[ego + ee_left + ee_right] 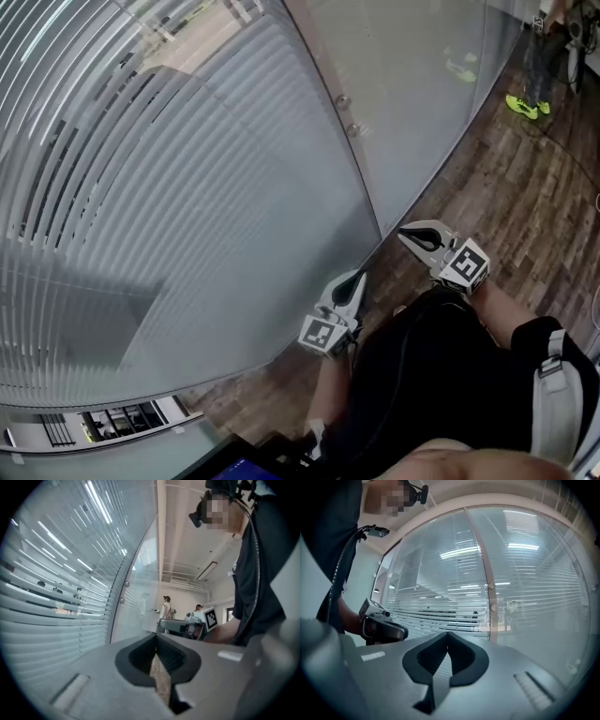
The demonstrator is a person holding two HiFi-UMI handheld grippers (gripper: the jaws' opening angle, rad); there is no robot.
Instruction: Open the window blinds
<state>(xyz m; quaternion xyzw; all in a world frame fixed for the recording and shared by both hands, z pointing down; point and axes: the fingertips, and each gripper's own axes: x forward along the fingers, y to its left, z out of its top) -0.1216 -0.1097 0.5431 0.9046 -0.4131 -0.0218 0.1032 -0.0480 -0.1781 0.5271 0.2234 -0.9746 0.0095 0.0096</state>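
Observation:
The window blinds point(141, 187) hang behind glass at the left, with their grey slats partly tilted; they also show in the left gripper view point(47, 597) and the right gripper view point(440, 597). My left gripper point(356, 278) is low beside the glass, shut, with nothing between its jaws point(157, 637). My right gripper point(405, 232) is a little to its right, near the foot of the glass, also shut and empty point(448, 633). Neither gripper touches the blinds. No cord or wand for the blinds is visible.
A frosted glass door point(403, 112) with round knobs point(344, 100) stands right of the blinds. Wood floor point(525, 197) runs to the right, where a person in yellow-green shoes point(522, 106) stands. Other people point(166, 609) stand far off.

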